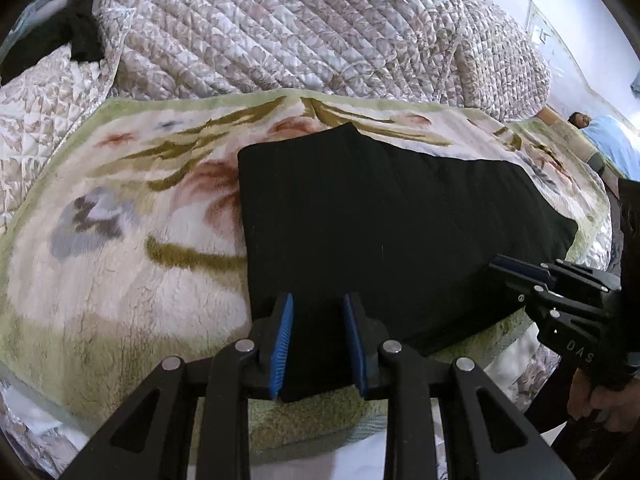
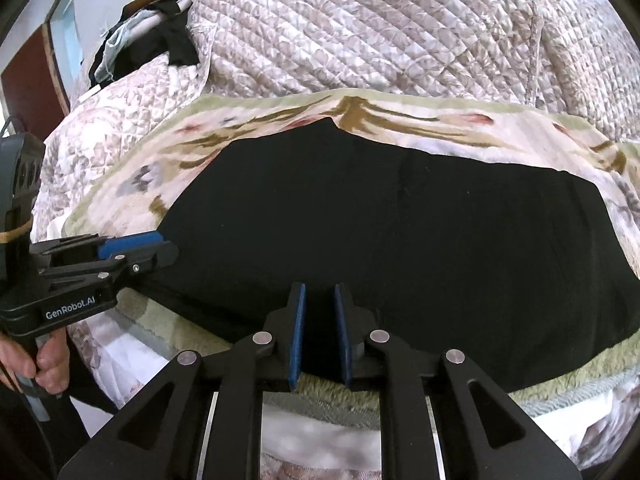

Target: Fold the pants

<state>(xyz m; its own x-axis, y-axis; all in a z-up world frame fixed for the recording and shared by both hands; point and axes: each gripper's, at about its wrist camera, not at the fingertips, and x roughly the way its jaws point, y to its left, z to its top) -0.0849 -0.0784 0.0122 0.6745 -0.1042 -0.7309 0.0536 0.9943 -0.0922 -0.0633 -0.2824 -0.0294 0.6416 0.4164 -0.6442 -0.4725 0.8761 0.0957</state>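
Observation:
Black pants lie flat on a floral fleece blanket on the bed, folded lengthwise, and they also show in the right wrist view. My left gripper is open, its blue pads over the pants' near left corner. My right gripper is open, its pads over the pants' near edge. The right gripper also shows in the left wrist view at the pants' right end. The left gripper also shows in the right wrist view at the pants' left end.
A quilted floral comforter is heaped behind the blanket. Dark clothes lie at the far left. A person in light blue lies at the far right. The bed's near edge runs below the grippers.

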